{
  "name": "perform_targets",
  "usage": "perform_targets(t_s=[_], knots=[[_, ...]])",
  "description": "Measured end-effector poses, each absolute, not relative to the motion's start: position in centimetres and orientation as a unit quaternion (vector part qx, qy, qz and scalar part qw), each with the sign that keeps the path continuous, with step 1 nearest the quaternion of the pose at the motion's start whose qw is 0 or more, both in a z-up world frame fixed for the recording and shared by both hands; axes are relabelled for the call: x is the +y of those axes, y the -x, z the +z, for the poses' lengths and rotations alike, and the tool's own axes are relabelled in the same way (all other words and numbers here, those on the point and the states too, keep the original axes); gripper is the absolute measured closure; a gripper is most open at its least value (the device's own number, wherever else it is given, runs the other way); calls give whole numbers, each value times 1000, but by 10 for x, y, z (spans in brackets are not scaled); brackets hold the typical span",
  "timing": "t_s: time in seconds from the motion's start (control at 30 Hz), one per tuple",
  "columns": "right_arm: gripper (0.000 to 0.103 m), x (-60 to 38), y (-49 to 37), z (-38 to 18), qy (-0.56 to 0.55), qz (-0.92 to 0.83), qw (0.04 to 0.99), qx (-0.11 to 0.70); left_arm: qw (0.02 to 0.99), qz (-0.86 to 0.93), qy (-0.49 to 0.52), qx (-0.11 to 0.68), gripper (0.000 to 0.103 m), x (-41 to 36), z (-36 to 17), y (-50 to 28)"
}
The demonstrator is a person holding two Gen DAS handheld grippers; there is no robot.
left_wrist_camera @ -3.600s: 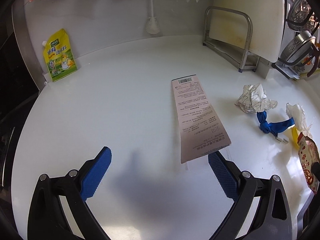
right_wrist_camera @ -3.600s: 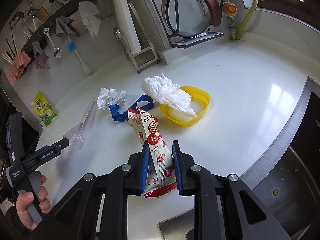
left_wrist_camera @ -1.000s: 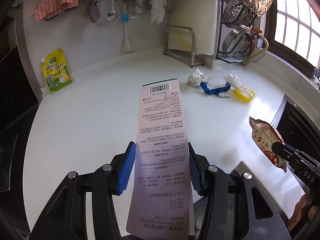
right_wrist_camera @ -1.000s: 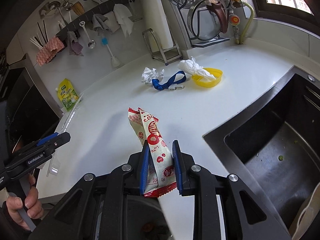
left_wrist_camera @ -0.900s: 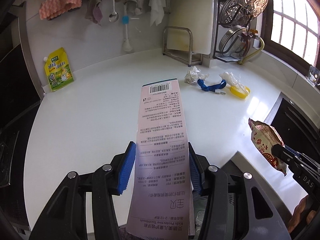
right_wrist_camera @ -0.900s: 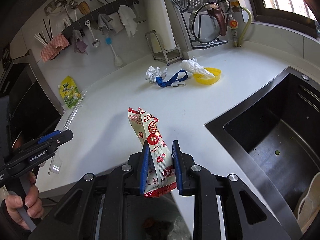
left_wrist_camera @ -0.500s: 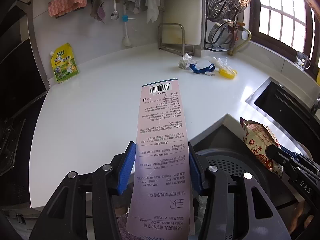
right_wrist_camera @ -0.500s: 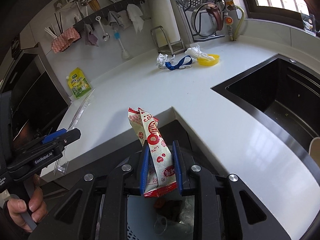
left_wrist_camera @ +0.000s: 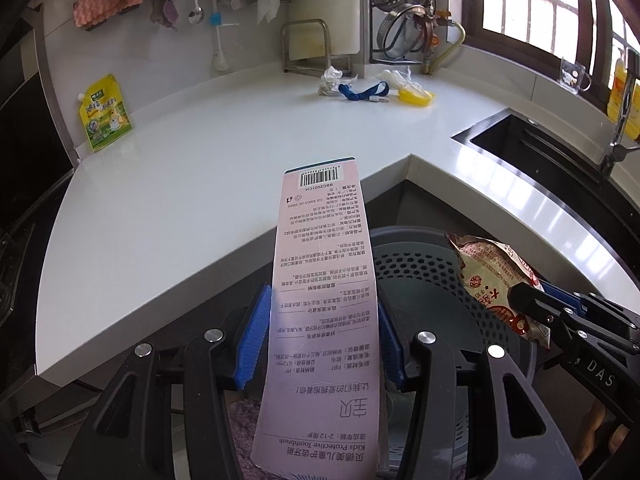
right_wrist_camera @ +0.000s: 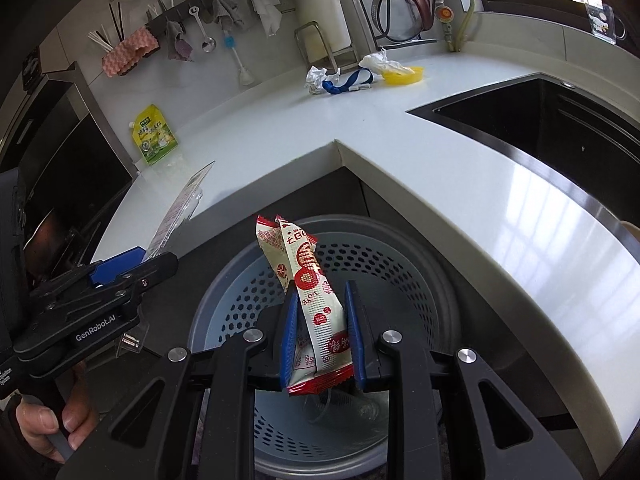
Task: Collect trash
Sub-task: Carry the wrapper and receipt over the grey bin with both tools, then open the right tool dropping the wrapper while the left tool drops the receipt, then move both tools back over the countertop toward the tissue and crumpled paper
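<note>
My left gripper (left_wrist_camera: 318, 338) is shut on a long pink toothbrush package (left_wrist_camera: 322, 292), which sticks forward over the counter's corner and the grey perforated trash bin (left_wrist_camera: 424, 272) below. My right gripper (right_wrist_camera: 322, 336) is shut on a red-and-white snack wrapper (right_wrist_camera: 310, 292), held upright above the trash bin (right_wrist_camera: 360, 264). The wrapper (left_wrist_camera: 494, 284) and the right gripper also show at the right of the left wrist view. The left gripper (right_wrist_camera: 120, 270) with its package (right_wrist_camera: 176, 210) shows edge-on at the left of the right wrist view. Far back on the counter lie crumpled paper (right_wrist_camera: 318, 77), a blue strap (right_wrist_camera: 348, 82) and a yellow lid (right_wrist_camera: 402, 74) with white plastic.
The white L-shaped counter (right_wrist_camera: 440, 184) wraps around the bin. A black sink (right_wrist_camera: 560, 128) is at the right. A yellow-green pouch (right_wrist_camera: 154, 136) leans on the back wall beside a dark appliance. Utensils and cloths hang above; a dish rack (left_wrist_camera: 408, 20) stands at the back. A hand (right_wrist_camera: 44, 428) holds the left gripper.
Both grippers have pulled back from the counter and sunk, each keeping its load. The trash bin has come into view beneath them, and the counter litter now lies far off.
</note>
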State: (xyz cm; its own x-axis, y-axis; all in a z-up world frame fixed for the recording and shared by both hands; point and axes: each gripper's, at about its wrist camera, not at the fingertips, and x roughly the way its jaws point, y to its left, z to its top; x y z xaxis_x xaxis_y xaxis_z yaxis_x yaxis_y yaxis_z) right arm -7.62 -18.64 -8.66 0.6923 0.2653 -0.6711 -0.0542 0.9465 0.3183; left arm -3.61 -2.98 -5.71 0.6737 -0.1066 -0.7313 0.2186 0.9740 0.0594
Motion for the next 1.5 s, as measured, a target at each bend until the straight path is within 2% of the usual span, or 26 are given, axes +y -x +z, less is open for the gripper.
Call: perform_targets(t_s=[0.47,1.07,1.1,1.13,1.17,1.2,1.5], knots=[[81,-182,80,-103,-125,81,902,405,896,-99,-74,428,54,-29,-87,31],[80,-181,71,-117,-126,74,895,421,886,-119,-72,441,54,-33,-100,29],[74,-182,71,-117,-126,74,895,421,887,-118,-71,441,54,-32,-100,29],[63,-182,72,-117,-127,73,895,420,887,-118,-69,441,53,-32,-100,29],[56,-182,72,-117,-128,72,896,419,887,-118,-66,442,47,-32,-100,30],[45,-183,73,-116,-130,70,898,415,888,-117,-63,441,42,-31,-100,30],[43,-189,78,-116,-138,64,900,408,887,-113,-58,444,38,-28,-101,30]])
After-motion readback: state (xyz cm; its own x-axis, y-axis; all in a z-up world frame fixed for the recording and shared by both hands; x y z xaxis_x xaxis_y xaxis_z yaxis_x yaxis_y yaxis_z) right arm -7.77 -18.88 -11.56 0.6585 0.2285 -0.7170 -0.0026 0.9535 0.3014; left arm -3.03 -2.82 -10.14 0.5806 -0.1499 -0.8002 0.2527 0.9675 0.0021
